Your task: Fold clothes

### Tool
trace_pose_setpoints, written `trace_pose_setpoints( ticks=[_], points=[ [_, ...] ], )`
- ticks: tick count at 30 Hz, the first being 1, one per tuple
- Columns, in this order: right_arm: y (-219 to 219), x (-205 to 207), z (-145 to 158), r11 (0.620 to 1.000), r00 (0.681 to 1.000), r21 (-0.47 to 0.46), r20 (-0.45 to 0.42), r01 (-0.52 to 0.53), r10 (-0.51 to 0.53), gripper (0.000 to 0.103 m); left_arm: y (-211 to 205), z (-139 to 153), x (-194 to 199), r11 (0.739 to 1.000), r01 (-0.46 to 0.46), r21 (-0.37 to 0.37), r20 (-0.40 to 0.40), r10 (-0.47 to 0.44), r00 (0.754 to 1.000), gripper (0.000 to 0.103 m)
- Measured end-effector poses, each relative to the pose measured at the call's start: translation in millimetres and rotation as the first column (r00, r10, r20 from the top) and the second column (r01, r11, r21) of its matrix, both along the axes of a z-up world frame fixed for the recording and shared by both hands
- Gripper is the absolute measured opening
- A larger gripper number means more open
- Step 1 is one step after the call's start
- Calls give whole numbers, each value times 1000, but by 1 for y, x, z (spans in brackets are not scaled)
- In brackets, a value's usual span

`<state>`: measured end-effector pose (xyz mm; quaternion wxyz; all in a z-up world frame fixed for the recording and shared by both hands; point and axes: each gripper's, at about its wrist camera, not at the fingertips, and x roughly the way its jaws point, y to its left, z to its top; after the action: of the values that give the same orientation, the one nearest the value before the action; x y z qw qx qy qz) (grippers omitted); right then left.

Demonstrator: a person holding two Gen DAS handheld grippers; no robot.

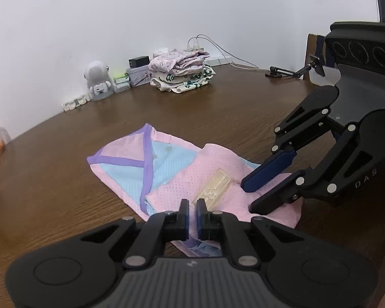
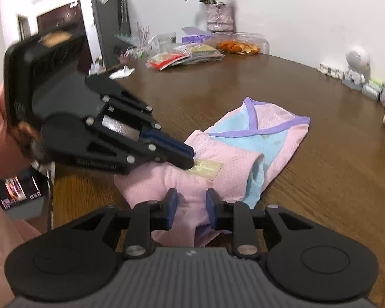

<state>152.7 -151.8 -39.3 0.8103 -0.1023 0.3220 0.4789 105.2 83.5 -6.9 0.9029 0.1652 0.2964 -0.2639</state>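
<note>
A pink and light-blue baby garment with purple trim (image 1: 151, 164) lies partly folded on the brown table (image 1: 218, 107); it also shows in the right wrist view (image 2: 243, 148). A beige label patch (image 1: 214, 187) sits on its pink part. My left gripper (image 1: 192, 205) hovers over the garment's near edge with its fingers nearly together and nothing clearly pinched. My right gripper (image 2: 191, 200) is open, its fingers over a raised pink fold. In the left wrist view the right gripper (image 1: 249, 195) rests on the garment's right end. The left gripper (image 2: 190, 157) touches the label.
A stack of folded clothes (image 1: 182, 71) sits at the table's far edge beside a tin box, a small white robot figure (image 1: 97, 79) and cables. A phone mount (image 1: 290, 73) stands far right. Snack packets (image 2: 184, 55), an orange-filled container (image 2: 240, 45) and a flower vase (image 2: 218, 15) are on the far side.
</note>
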Motion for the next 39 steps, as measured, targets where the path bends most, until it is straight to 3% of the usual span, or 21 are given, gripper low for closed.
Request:
trace_pose_setpoints(
  ticks=[3,4,5,6,7,9,11,12,17,24,26,29,31,35,39],
  points=[
    [-3,-3,3,1000,1000,3,0,6,-6,28,2,9,-3,1000,1,-26,35,0,999,21],
    [-4,-5,6,1000,1000,15,-1,5,-5,30,3,15,-6,999,5,-47,55,-3,999,37],
    [-7,-9,11,999,1000,35,6,5,-6,37,7,21,-11,997,14,-75,78,-8,997,58],
    [-10,-13,16,999,1000,47,24,8,-9,53,9,28,-18,995,22,-99,104,-12,995,67],
    [-13,-17,21,998,999,57,44,10,-13,61,11,33,-27,993,36,-113,132,-21,991,81],
    [-19,-29,31,998,995,65,96,20,-26,83,11,42,-43,990,68,-125,184,-44,982,93],
    [-23,-38,38,997,992,76,124,28,-38,97,8,45,-60,989,97,-111,224,-71,972,99],
    [-26,-43,41,996,990,80,133,31,-41,103,6,45,-68,989,108,-97,239,-82,967,100],
    [-28,-62,41,998,981,45,185,43,-51,103,-6,36,-89,994,105,-31,249,-95,964,101],
    [-24,-67,32,999,976,-19,215,41,-36,103,-10,28,-88,991,122,51,237,-130,963,101],
    [-20,-69,29,997,964,-71,265,11,8,103,-9,23,-84,986,136,97,224,-155,962,95],
    [-4,-79,20,967,906,-245,389,-74,168,102,-10,16,-72,970,144,196,205,-184,961,89],
    [7,-82,14,931,863,-338,418,-140,282,98,-12,14,-67,958,147,245,202,-199,959,89],
    [27,-78,5,855,791,-465,423,-231,443,88,-11,18,-63,956,167,239,203,-217,955,89],
    [37,-70,6,824,758,-502,421,-261,497,74,-4,22,-61,966,184,182,176,-216,960,89]
  ],
)
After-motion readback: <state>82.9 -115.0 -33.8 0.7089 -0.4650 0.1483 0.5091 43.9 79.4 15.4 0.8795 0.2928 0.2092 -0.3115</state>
